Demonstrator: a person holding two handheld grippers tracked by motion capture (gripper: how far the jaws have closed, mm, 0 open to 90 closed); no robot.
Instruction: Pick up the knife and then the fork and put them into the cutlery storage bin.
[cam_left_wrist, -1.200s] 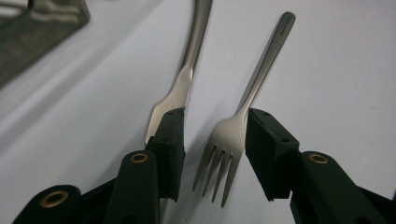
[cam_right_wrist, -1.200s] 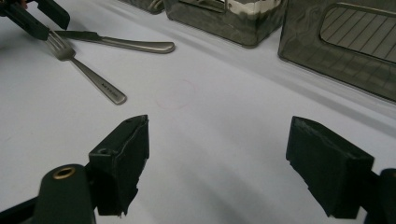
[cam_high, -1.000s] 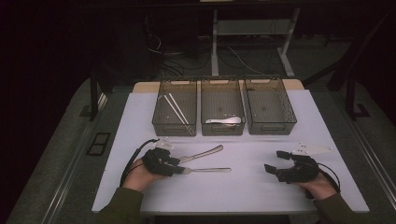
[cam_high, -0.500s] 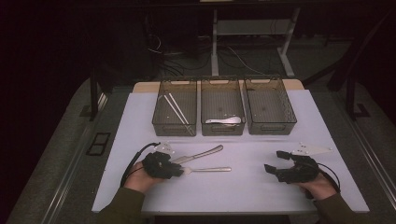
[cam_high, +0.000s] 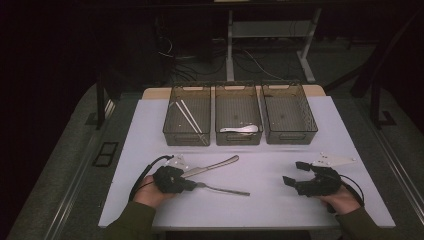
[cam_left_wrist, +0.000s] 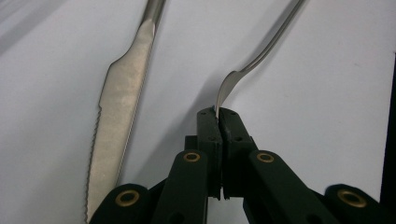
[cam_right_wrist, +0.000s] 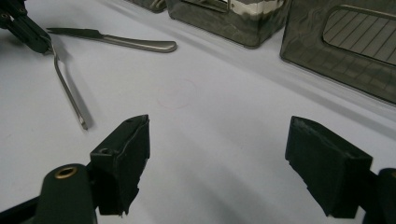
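White table (cam_high: 260, 200) under dim light, with three bins (cam_high: 238, 120) at its far edge, one per kind of cutlery, I judge. My left gripper (cam_left_wrist: 218, 116) has just been closing and now pinches the fork (cam_left_wrist: 261, 56) by its head, handle running ahead of the jaws, knife (cam_left_wrist: 119, 102) lying just beside them. My right gripper (cam_right_wrist: 217, 154) rests wide open on nothing, kept free.

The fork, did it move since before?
Yes. The fork has swung: its handle end now lies lower and farther from the knife, gripped by the left tongs.
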